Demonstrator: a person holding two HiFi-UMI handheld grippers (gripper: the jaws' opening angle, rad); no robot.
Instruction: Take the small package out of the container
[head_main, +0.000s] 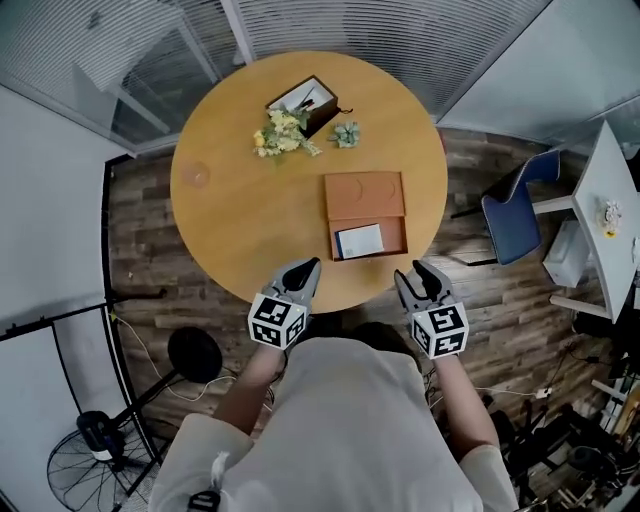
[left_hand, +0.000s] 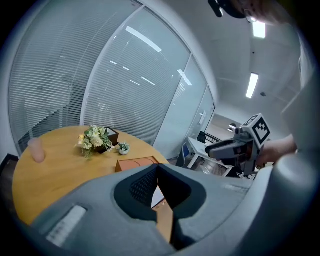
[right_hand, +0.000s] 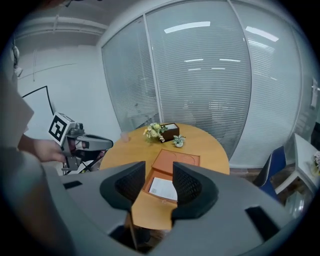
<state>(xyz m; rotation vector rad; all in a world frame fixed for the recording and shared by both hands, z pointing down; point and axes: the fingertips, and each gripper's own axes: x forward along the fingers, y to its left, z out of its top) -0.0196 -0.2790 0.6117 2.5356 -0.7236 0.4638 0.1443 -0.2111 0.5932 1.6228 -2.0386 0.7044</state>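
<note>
Far left on the floor there's a fan (head_main: 85, 460), not part of anything. On the round wooden desk (head_main: 240, 220), the back has a bunch of yellowish flowers (head_main: 280, 132) touching a dark box (head_main: 305, 100), with a little green plant (head_main: 346, 133) just beside them to the right.

The left tool (head_main: 308, 268) hovers over the near edge of the desk. Its jaws are clenched with the tips together and there's nothing pinched in them. It's well short of the container.

Right of the desk's middle is the orange container (head_main: 365, 190), lying open with its lid flipped back flat. The small package (head_main: 359, 241), a white flat thing, is sitting inside the near half of it, untouched.

The right tool (head_main: 418, 272) is also at the near edge, just off the container's near right corner. Its jaws are spread apart and empty, and in the right gripper view the package sits framed in the gap between them, but farther off, no contact.

Past the desk on the right there's a blue chair (head_main: 515, 215).
</note>
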